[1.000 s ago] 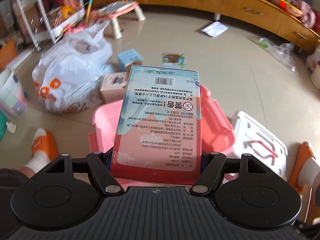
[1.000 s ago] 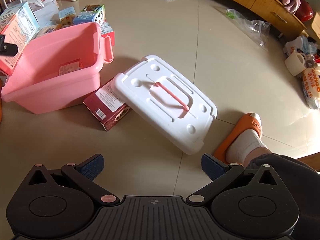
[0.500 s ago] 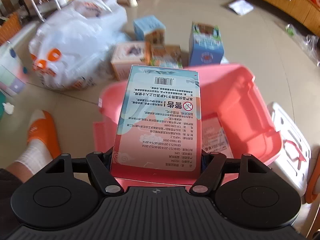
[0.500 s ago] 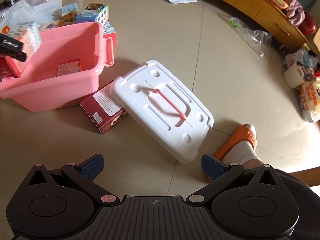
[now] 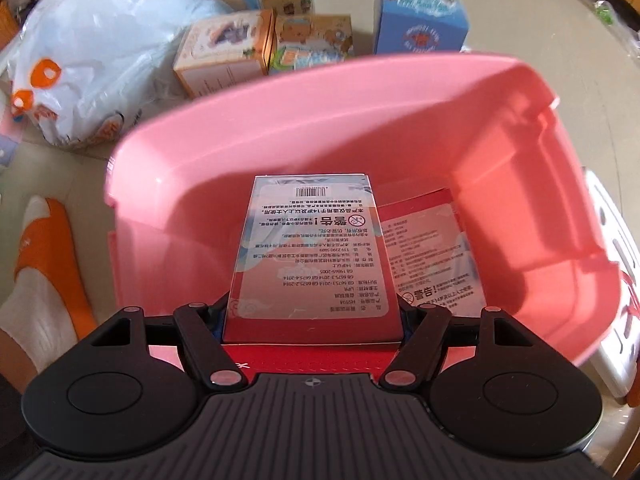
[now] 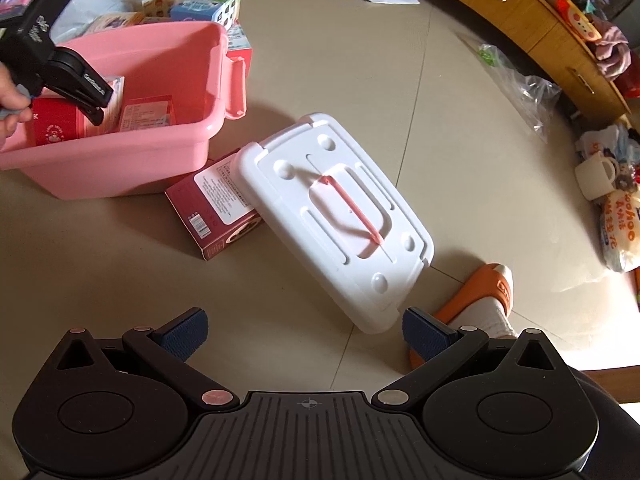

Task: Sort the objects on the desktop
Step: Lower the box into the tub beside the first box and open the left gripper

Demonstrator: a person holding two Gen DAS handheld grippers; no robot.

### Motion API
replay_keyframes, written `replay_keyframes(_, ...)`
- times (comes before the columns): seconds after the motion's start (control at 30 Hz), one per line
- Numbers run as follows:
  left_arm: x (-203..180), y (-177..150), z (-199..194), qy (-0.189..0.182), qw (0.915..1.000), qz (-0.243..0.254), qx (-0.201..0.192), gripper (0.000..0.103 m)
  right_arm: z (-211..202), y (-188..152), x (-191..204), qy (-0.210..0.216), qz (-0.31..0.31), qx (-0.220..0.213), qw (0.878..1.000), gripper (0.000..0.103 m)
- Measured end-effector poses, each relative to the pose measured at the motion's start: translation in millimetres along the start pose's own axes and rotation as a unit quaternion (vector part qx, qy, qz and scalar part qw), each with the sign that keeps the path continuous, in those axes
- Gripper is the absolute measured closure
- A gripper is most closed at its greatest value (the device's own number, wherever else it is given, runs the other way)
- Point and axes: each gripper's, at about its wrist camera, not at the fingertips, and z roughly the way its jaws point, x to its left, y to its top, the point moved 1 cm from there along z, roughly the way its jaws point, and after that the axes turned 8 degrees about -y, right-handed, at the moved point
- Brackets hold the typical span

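Box [image 5: 312,256] lowered into pink bin [image 5: 328,120], left gripper [image 5: 312,320] clamped.

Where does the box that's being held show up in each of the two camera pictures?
Left wrist view: the held box fills the centre, clamped between the left gripper fingers, low inside the pink bin.
Right wrist view: the box is at the far left, partly hidden by the gripper.
Shared landmark: the pink bin, upper left in the right wrist view.

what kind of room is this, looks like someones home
Most likely a living room floor in a home: glossy tiled floor, a long curved wooden cabinet along the wall, and household clutter such as a white mug and plastic bags.
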Motion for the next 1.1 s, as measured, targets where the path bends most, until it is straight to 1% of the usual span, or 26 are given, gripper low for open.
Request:
replay_keyframes(0.07,1,2,8,0.000,0.9999,-0.008,0.010,0.032,0,2,2,0.000,-0.004,-0.001,1.000,0.000)
replay_keyframes(0.27,-4,4,29,0.016,0.9993,0.001,0.035,0.032,1,6,7,0.003,-0.016,-0.001,1.000,0.000)
replay_keyframes(0.37,-5,5,34,0.023,0.9990,-0.003,0.038,0.030,2,7,8,0.002,-0.020,0.000,1.000,0.000)
replay_keyframes(0.5,-4,6,37,0.027,0.9988,-0.014,0.037,0.029,3,8,9,-0.001,-0.023,0.001,1.000,0.000)
replay_keyframes(0.67,-8,3,38,0.037,0.9986,-0.015,0.035,0.028,3,9,12,-0.001,-0.029,0.001,1.000,0.000)
replay_keyframes(1.1,-14,-2,40,0.040,0.9971,-0.019,0.062,0.026,1,8,13,-0.001,-0.035,0.001,0.999,0.000)
